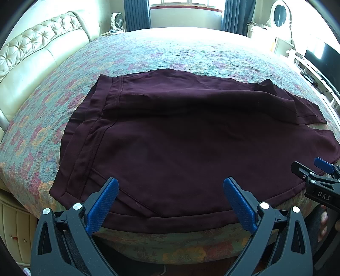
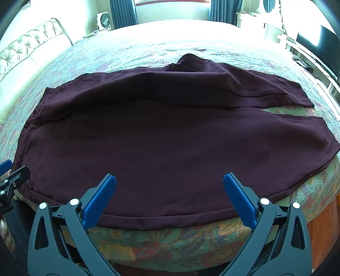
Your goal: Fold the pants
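Pants [image 1: 170,135] lie spread on the bed [image 1: 148,53], waistband at 9 o'clock, with both released claws, left [image 1: 171,203] and right [image 2: 170,199], at 6 o'clock.

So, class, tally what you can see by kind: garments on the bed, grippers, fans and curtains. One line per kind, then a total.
Dark maroon pants: 1
Grippers: 2, the left gripper and the right gripper, both with jaws open
Fan: 1
Blue curtains: 2, left curtain and right curtain
Total: 6
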{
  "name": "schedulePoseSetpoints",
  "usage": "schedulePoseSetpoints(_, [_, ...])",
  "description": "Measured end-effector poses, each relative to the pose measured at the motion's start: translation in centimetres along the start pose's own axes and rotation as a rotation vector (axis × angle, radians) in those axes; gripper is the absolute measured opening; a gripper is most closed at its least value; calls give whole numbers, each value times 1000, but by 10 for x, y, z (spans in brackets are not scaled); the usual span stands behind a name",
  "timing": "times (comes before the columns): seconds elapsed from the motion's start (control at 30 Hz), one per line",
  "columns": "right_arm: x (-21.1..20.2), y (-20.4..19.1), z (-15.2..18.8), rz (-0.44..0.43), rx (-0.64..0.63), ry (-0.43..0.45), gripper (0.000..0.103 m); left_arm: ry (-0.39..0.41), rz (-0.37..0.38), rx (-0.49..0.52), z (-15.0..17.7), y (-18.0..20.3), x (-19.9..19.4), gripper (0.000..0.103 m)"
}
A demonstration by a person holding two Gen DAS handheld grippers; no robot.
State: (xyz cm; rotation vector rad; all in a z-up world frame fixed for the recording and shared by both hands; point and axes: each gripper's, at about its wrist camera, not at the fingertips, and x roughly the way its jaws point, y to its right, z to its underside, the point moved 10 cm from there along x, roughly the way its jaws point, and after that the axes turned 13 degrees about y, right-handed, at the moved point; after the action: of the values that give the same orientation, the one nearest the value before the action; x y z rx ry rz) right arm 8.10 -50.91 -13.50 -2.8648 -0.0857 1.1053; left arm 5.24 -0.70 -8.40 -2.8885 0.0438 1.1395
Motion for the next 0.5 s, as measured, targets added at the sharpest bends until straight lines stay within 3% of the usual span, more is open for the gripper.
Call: schedulePoseSetpoints(0.5, [2, -2, 3, -2, -3, -8, 101, 7, -13, 16, 0, 0, 0, 98])
